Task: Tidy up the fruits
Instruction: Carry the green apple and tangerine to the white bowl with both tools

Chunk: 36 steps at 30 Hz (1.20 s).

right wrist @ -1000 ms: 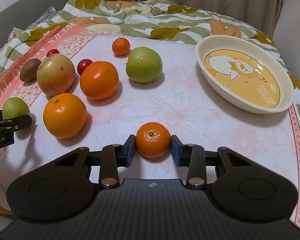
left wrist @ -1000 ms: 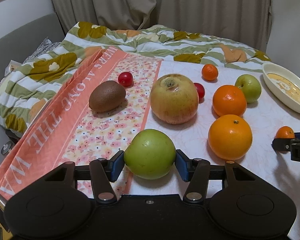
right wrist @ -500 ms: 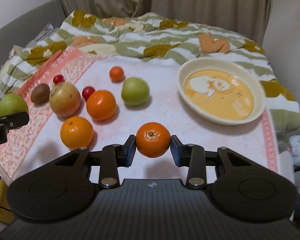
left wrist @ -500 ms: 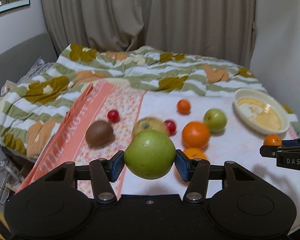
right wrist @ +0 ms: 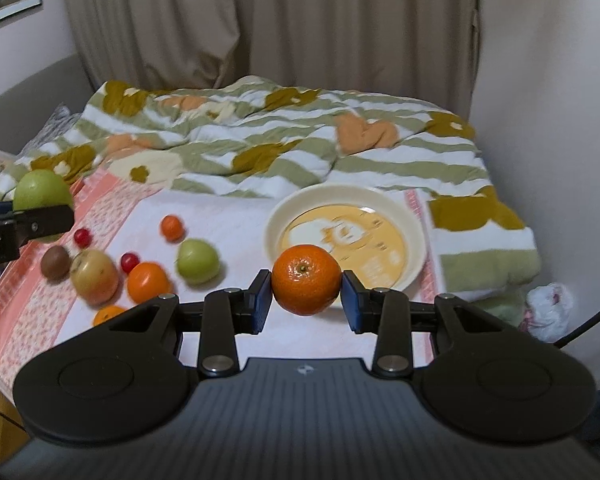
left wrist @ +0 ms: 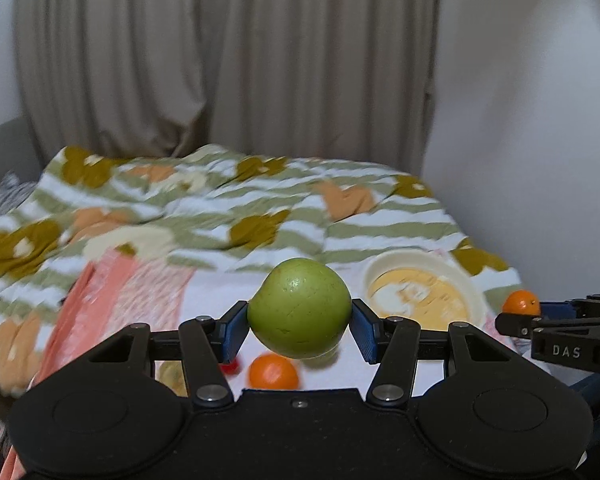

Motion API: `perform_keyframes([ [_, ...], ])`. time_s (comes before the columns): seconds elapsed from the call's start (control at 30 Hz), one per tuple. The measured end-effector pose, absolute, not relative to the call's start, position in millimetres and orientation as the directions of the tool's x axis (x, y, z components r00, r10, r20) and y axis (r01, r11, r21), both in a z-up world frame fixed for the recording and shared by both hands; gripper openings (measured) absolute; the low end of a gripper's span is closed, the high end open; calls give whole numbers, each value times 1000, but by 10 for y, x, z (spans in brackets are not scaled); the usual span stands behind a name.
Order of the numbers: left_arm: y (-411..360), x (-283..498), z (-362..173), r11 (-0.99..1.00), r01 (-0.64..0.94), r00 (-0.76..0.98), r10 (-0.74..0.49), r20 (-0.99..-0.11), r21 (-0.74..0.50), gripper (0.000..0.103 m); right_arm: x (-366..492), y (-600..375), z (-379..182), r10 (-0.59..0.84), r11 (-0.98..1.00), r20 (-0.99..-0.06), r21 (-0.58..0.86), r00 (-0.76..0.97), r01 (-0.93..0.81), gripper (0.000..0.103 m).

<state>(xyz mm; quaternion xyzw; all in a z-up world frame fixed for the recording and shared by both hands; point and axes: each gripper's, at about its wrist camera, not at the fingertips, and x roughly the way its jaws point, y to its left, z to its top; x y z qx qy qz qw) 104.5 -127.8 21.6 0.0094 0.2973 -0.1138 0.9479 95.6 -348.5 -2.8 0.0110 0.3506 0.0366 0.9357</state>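
Bed quilt (right wrist: 284,148), green/white stripes w/ ochre & orange patches, fills the back of both views, beige curtain (right wrist: 260,20) behind it; in front a worktop under a white cloth (right wrist: 228,216) w/ a pink floral runner (right wrist: 112,204) along its left edge. Cream bowl (right wrist: 414,236) w/ a yellow cartoon print sits at the worktop's right, nothing in it. Left tongs (left wrist: 299,330) are clamped on a green apple (left wrist: 299,309), blue pads pressed to both sides, fruit held in the air clear of the cloth, bowl just past it to the right. Right tongs (right wrist: 306,294) grip a mandarin (right wrist: 306,280) the same way, stem end facing the cam, lifted off the cloth w/ the bowl right behind it. Left on the worktop, right-wrist view: yellow-red apple (right wrist: 94,278), second green apple (right wrist: 198,261), orange (right wrist: 149,282) between them, another orange (right wrist: 107,314) partly hidden by the tong frame, kiwi (right wrist: 55,263) on the runner, small mandarin (right wrist: 172,227) further back, then two cherry tomatoes (right wrist: 129,262), one (right wrist: 82,236) on the runner. White plastic bag (right wrist: 548,312) lies low beside the bed at right, blurred
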Motion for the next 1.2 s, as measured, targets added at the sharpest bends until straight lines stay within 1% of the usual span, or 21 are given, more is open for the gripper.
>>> perform_keyframes([
  [0.2,-1653,1533,296,938,343,779,-310,-545,-43,58,1259,-3744,82,17,999,-656,40,755,12,52],
  [0.3,-1848,1813,258,912,410,754,-356,-552,-28,58,1433,-3856,89,-15,998,-659,40,752,54,52],
  [0.4,-2065,2112,149,883,469,723,-387,-573,-5,58,1644,-3996,62,-39,994,-664,49,746,96,52],
  [0.57,-2368,2601,-131,839,544,651,-427,-627,-7,58,1997,-4171,-88,-65,986,-694,67,717,154,52],
  [0.93,-2916,3232,-884,745,667,509,-443,-738,13,58,2463,-4408,-506,-125,960,-749,75,651,271,52],
  [1.07,-3100,3285,-1108,708,705,474,-423,-772,45,58,2506,-4462,-604,-139,949,-762,80,633,305,53],
  [1.2,-3196,3288,-1212,690,721,466,-412,-783,67,58,2511,-4530,-668,-148,940,-767,87,624,331,52],
])
